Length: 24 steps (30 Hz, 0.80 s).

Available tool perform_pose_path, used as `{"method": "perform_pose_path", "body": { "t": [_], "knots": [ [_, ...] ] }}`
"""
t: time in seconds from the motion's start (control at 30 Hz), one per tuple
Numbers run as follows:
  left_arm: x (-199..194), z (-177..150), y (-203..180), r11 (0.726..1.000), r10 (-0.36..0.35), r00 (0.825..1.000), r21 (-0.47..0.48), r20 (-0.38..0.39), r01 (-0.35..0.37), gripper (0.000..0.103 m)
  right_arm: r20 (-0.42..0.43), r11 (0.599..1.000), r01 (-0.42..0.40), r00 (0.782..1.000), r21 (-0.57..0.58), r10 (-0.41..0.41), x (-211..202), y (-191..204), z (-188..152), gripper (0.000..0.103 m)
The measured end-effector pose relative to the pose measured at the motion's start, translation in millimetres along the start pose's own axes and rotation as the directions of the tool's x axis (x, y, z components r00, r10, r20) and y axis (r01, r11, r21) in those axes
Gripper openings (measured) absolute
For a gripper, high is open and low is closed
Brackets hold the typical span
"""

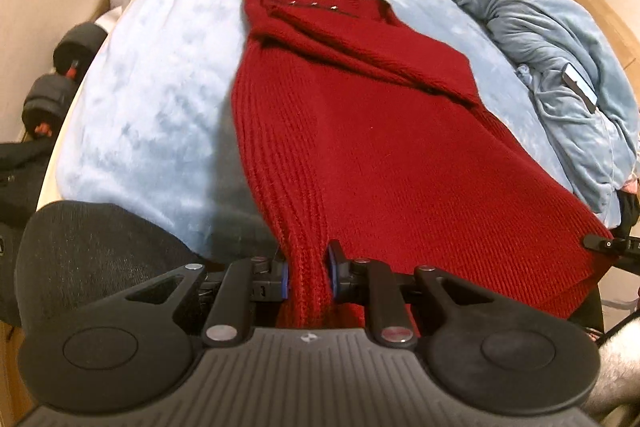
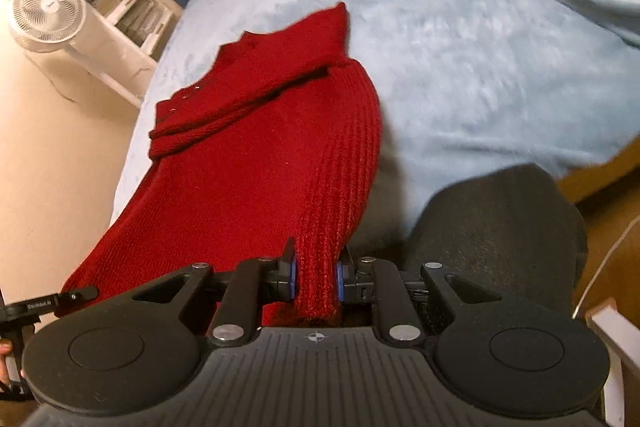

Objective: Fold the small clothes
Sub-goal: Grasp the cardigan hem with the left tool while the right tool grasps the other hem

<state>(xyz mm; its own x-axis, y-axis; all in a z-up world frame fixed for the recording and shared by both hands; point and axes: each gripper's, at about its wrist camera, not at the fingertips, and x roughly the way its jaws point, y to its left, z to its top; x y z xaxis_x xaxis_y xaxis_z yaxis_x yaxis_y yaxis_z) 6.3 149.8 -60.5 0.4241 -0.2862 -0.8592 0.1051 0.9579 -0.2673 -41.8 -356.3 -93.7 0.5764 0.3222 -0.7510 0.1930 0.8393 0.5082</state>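
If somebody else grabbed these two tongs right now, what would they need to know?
Left tongs: shut on the left side of the hem of the red sweater.
Right tongs: shut on the right side of the same hem.
Sweater: collar end lies on the light blue blanket; the near end is lifted off it.
Done: both sleeves are folded across the chest, and the hem is gripped on both sides.
Left: probably carry the hem toward the collar, lay it down, then release both tongs.
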Motion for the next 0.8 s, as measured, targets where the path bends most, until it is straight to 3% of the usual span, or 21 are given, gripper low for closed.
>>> {"method": "perform_pose_path", "body": {
  "t": [0.1, 0.2, 0.37, 0.5, 0.53, 0.57, 0.6, 0.67, 0.73, 0.8],
  "knots": [
    [2.3, 21.7, -0.4, 1.0, -0.015, 1.0, -0.015, 0.004, 0.015, 0.019, -0.021, 1.0, -0.017, 1.0, 0.007, 0.018, 0.6, 7.1, 18.7, 0.018],
    [0.6, 55.2, 1.4, 0.999, -0.037, 0.999, -0.035, 0.008, 0.037, 0.019, -0.049, 0.997, -0.056, 0.997, 0.053, 0.059, 0.8, 11.5, 58.7, 0.018],
    [20.9, 158.9, 8.2, 0.996, -0.048, 0.998, -0.076, 0.035, 0.051, 0.019, -0.035, 0.99, -0.092, 0.995, 0.106, 0.096, 27.2, 31.3, 171.3, 0.018],
    [63.1, 260.7, 17.1, 0.991, -0.014, 0.996, -0.132, 0.085, 0.025, 0.02, -0.008, 0.986, -0.072, 0.997, 0.152, 0.074, 90.5, 48.8, 266.7, 0.02],
    [80.8, 286.2, 25.0, 0.983, 0.007, 0.996, -0.183, 0.094, 0.01, 0.025, -0.004, 0.983, -0.06, 0.998, 0.176, 0.061, 112.7, 49.6, 288.0, 0.023],
    [99.1, 309.6, 34.0, 0.974, 0.039, 0.994, -0.227, 0.097, -0.016, 0.037, 0.004, 0.979, -0.047, 0.999, 0.196, 0.047, 132.5, 48.4, 304.6, 0.03],
    [118.5, 331.5, 45.4, 0.961, 0.074, 0.993, -0.272, 0.088, -0.047, 0.044, 0.02, 0.973, -0.033, 0.999, 0.227, 0.029, 153.0, 44.3, 319.1, 0.047],
    [139.7, 359.7, 65.0, 0.926, 0.193, 0.975, -0.349, 0.112, -0.143, 0.066, 0.072, 0.97, -0.008, 0.997, 0.241, -0.01, 179.0, 33.6, 333.1, 0.07],
    [148.4, 370.0, 76.2, 0.918, 0.237, 0.958, -0.36, 0.162, -0.167, 0.08, 0.112, 0.97, -0.018, 0.994, 0.242, -0.009, 190.9, 19.8, 328.1, 0.072],
    [157.7, 368.0, 80.3, 0.932, 0.229, 0.957, -0.323, 0.176, -0.164, 0.085, 0.112, 0.972, -0.037, 0.994, 0.232, 0.011, 201.4, -0.1, 311.6, 0.073]
  ]
}}
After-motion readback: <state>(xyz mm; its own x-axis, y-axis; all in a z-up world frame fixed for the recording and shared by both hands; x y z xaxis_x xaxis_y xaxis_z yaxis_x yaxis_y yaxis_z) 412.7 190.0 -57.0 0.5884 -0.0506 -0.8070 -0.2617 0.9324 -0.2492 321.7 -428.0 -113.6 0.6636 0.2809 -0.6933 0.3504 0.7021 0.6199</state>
